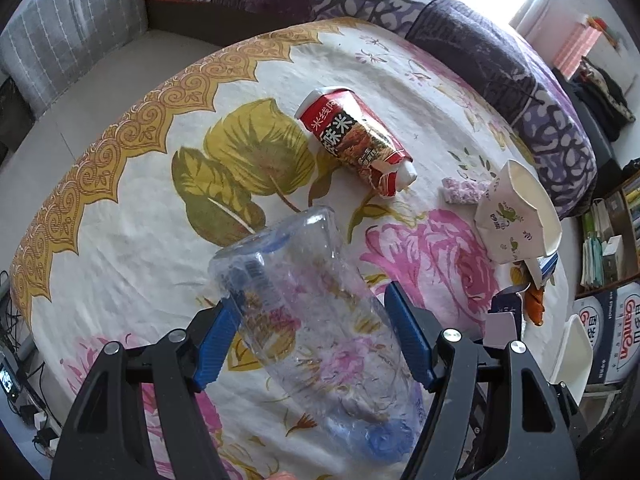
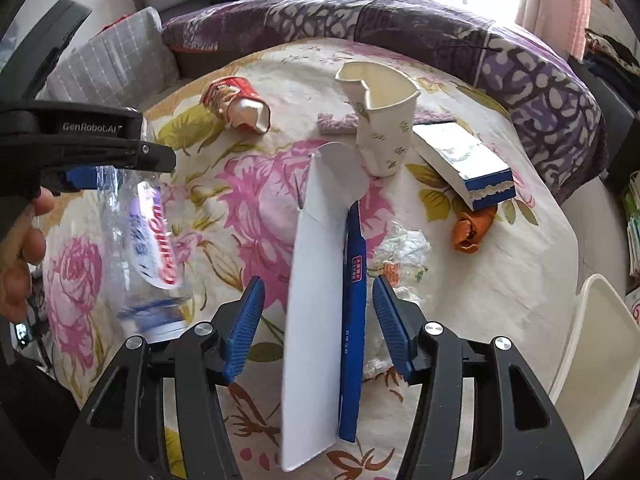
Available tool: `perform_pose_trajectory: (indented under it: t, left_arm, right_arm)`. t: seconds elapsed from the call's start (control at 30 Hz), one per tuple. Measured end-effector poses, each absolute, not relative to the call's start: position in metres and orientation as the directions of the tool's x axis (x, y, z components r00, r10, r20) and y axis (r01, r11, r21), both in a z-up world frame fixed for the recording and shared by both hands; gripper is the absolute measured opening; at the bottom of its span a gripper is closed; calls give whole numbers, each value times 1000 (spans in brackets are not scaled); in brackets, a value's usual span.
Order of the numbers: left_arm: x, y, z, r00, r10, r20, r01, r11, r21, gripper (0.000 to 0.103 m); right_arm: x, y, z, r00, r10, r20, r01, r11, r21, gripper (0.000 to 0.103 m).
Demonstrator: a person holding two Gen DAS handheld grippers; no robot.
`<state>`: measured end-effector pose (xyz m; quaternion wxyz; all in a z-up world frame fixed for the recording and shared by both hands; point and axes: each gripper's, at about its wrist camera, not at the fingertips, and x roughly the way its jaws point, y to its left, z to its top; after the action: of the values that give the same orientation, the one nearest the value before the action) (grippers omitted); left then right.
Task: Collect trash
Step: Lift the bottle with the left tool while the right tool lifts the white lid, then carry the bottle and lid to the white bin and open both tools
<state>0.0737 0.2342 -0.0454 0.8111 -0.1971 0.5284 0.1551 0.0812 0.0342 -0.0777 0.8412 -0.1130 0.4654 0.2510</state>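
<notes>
My left gripper [image 1: 314, 308] is shut on a clear crushed plastic bottle [image 1: 312, 308] and holds it above the flowered tablecloth [image 1: 120, 240]. The bottle also shows in the right wrist view [image 2: 148, 248], hanging from the left gripper [image 2: 104, 168]. My right gripper [image 2: 318, 304] stands open around a long white and blue carton [image 2: 320, 320] that rises between its fingers; the pads are apart from it. On the table lie a red crushed cup [image 1: 356, 140], a white paper cup [image 1: 516, 216] and a pink wrapper [image 1: 460, 190].
A blue and white box [image 2: 464, 164], orange peel [image 2: 472, 224] and crumpled clear plastic [image 2: 404, 252] lie at the table's right. A white chair [image 2: 600, 348] stands at the right edge. A purple-covered sofa [image 2: 440, 32] runs behind the table.
</notes>
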Motion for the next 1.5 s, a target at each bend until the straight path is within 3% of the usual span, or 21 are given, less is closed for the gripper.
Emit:
perform_pose_trajectory:
  t: [0.03,0.07,0.17,0.3,0.43,0.47,0.53,0.7,0.87,1.5]
  left_arm:
    - [74,233,-46,393,45,-919,-458,876,-153,70]
    - [74,232,-46,395,47,-918,-452,879,-150,70]
    - [74,228,-47,396,43,-917,-437,887,-147,70]
    - [75,231,-63,347,-44,-937,-456,865,-210,70]
    - [74,229,-79,280,-79,-957,-467,859,-208,71]
    - [73,228,-83,257,-100,-961,-474,854,-216,71]
    - [70,223,-82,257,-89,-962,-464,862,-204,72]
    - [61,211,-85,200,-112,-973,-459,867,-194,71]
    - [55,206,-76,250,-86,-964,-450,872,-195,69]
    - [58,177,16,587,89,-805,-360,919,-162,68]
  right_arm:
    - [80,35,-78,443,310,-841,-527,849,36,36]
    - [81,36,-79,438,307,-845,-526,850,36,21]
    - [81,35,-80,416,323,-850,-529,846,63,17]
    - [82,31,-82,371,363,-855,-521,843,132,19]
    - [85,27,-87,348,366,-863,-492,855,164,32]
    - [87,27,-89,336,367,-867,-485,857,174,40]
    - [87,28,-96,322,353,-878,-479,861,171,35]
    - [82,34,-95,349,323,-880,-491,863,122,32]
    - [84,29,-87,371,337,-865,-475,870,135,22]
    - [79,-29,0,655,348,-671,-306,934,185,21]
